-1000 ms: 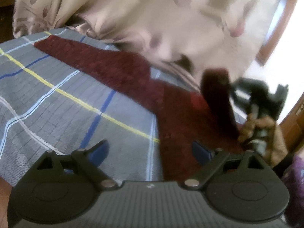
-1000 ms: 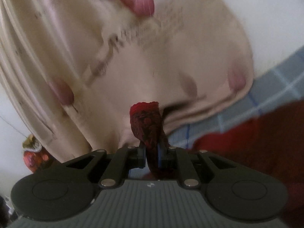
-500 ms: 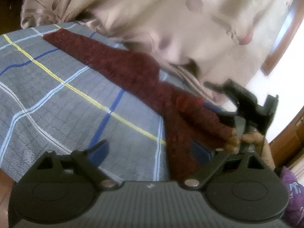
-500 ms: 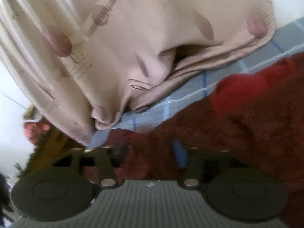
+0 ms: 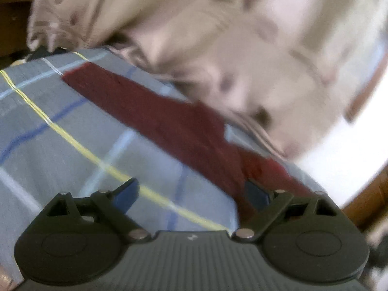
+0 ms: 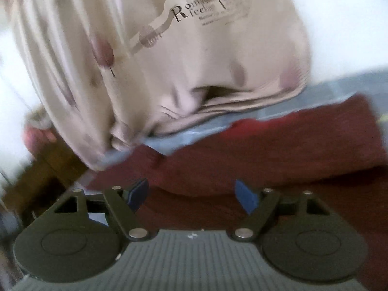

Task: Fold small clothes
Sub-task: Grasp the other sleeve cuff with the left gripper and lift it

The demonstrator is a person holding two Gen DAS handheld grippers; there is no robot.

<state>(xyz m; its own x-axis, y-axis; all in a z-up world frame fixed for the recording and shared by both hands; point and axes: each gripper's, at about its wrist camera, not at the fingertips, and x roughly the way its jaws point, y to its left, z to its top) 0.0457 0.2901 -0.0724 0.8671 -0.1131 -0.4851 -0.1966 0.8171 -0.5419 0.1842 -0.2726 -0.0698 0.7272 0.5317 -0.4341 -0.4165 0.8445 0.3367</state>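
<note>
Grey plaid bedsheet point(image 5: 72, 145) under beige printed curtain point(image 6: 169, 60), both views blurred. Right gripper point(image 6: 191, 194) over dark red garment point(image 6: 278, 150), jaws opening, blue pads spread, nothing pinched between them, cloth lying flat beneath. Left gripper point(image 5: 191, 191) wide apart too, left pad over bare sheet, right pad at the edge of dark red garment point(image 5: 157, 114); touching or not, impossible to tell. Farther out, garment stretched in a long strip across the sheet toward the curtain.
</note>
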